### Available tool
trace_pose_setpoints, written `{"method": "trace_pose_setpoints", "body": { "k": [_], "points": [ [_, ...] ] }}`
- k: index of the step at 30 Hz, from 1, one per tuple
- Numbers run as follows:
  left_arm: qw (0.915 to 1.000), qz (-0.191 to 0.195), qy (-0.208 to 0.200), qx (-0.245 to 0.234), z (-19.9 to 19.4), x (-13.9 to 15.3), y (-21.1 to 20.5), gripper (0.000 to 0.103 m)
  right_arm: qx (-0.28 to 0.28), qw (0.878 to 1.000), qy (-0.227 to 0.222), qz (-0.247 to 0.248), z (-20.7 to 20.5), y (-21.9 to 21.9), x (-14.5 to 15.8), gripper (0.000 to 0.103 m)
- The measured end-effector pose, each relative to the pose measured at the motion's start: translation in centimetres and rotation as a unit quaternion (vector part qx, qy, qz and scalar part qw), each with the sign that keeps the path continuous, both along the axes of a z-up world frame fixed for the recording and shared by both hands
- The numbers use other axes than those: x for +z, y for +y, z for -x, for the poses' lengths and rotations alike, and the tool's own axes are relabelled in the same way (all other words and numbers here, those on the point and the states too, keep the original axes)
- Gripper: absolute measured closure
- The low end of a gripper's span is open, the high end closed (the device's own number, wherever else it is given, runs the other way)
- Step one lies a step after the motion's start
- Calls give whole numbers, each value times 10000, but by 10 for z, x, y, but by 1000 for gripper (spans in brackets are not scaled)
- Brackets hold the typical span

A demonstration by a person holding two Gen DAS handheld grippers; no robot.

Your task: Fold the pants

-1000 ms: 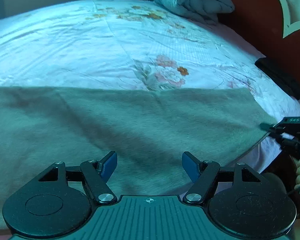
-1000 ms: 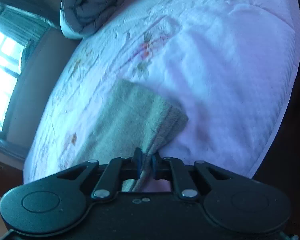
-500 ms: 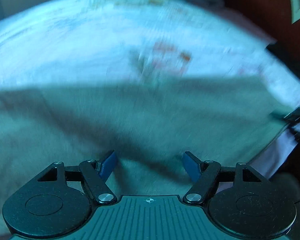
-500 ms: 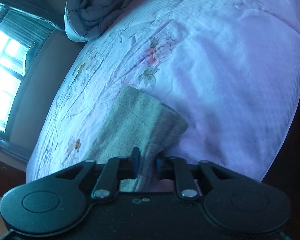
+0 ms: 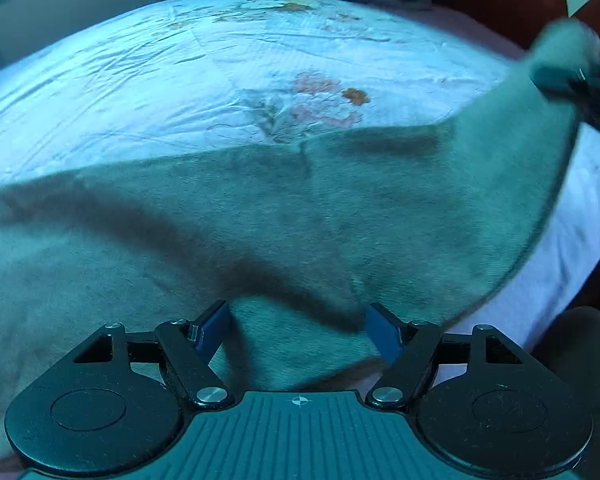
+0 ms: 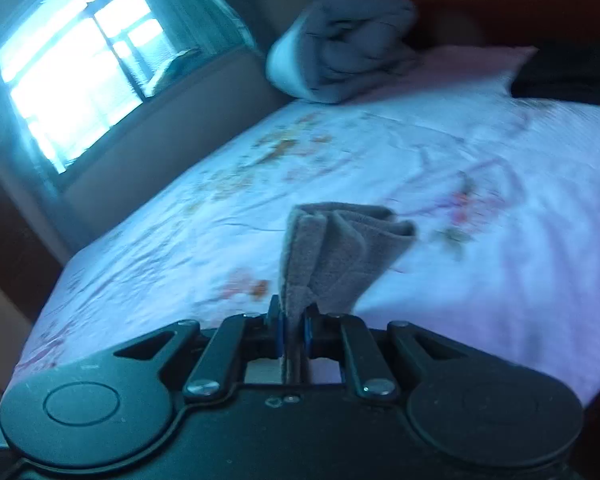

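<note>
Right gripper point(image 6: 293, 330) pinches a corner of the grey fleece pants point(image 5: 228, 236) above the floral-sheeted bed point(image 5: 180, 92); left gripper point(image 5: 298, 330) gapes wide over them.

I am finding no readable text, label, brand or number in either wrist view. The only sign showing is a small white crosshair mark point(image 5: 299, 401) printed on the ribbed body of the left gripper point(image 5: 298, 330), sitting at about 6 o'clock in the left wrist view. On the right gripper point(image 6: 292, 330) I am seeing only two small round marks at 6 o'clock, too small to read as anything.
</note>
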State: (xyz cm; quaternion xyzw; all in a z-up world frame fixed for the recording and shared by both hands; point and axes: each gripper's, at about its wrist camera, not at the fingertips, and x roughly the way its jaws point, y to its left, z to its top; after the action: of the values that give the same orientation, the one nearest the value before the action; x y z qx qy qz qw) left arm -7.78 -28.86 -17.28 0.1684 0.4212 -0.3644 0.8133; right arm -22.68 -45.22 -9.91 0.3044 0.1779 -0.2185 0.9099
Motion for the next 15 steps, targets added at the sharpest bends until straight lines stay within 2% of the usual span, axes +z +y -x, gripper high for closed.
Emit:
{"method": "trace_pose_setpoints", "body": {
  "k": [3, 6, 11, 15],
  "points": [
    [9999, 53, 68, -104, -2, -4, 3, 29, 627, 9975, -65, 334, -20, 28, 20, 102],
    [9998, 101, 63, -131, 1, -5, 7, 29, 1434, 9879, -72, 589, -47, 61, 35, 102],
    [9996, 235, -49, -154, 11, 1, 31, 29, 2784, 9586, -17, 593, -89, 118, 43, 102],
    [9992, 149, -345, 106, 10, 14, 86, 29, 3487, 9368, 136, 268, -118, 148, 32, 102]
  ]
}}
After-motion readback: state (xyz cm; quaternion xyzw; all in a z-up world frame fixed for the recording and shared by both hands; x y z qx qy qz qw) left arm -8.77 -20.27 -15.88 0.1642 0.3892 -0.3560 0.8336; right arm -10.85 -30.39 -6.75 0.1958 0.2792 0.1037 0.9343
